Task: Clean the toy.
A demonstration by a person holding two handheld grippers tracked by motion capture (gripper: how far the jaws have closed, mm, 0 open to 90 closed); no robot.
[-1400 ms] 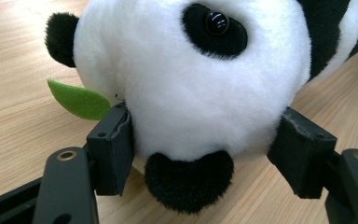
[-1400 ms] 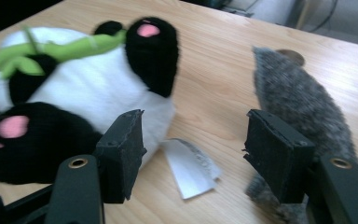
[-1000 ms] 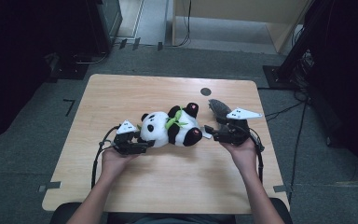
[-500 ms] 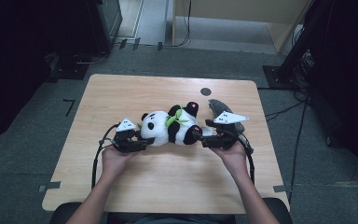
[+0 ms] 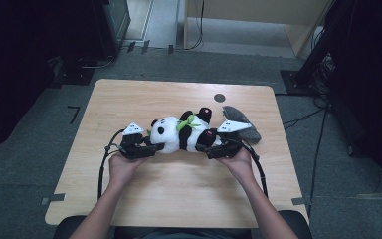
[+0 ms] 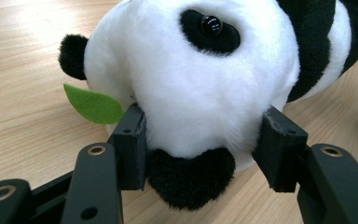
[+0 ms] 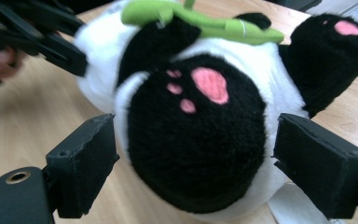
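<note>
A fluffy black-and-white plush panda point(image 5: 181, 134) lies on the pale wooden worktop point(image 5: 179, 199), head pinched by the left tool point(image 6: 200, 140), right tool point(image 7: 193, 163) gaping around its foot.

Black-and-white plush panda toy point(image 5: 181, 134): soft fuzzy pile cloth, matt; glossy black plastic eye point(image 6: 211, 24); flat green felt leaf point(image 6: 93, 105), matt; pink stitched cloth paw pads point(image 7: 209, 84). Pale wooden table top point(image 5: 179, 199): smooth, visible grain, slight sheen. Black left gripper point(image 6: 200, 149): matt hard plastic arms, pads point(image 6: 133, 144) rough-edged and rubbery, brass-looking metal rivets. Black right gripper point(image 7: 191, 163): same matt plastic, pads coarse. Grey fuzzy cloth lump point(image 5: 246, 127): matt. Floor: dull grey carpet.
</note>
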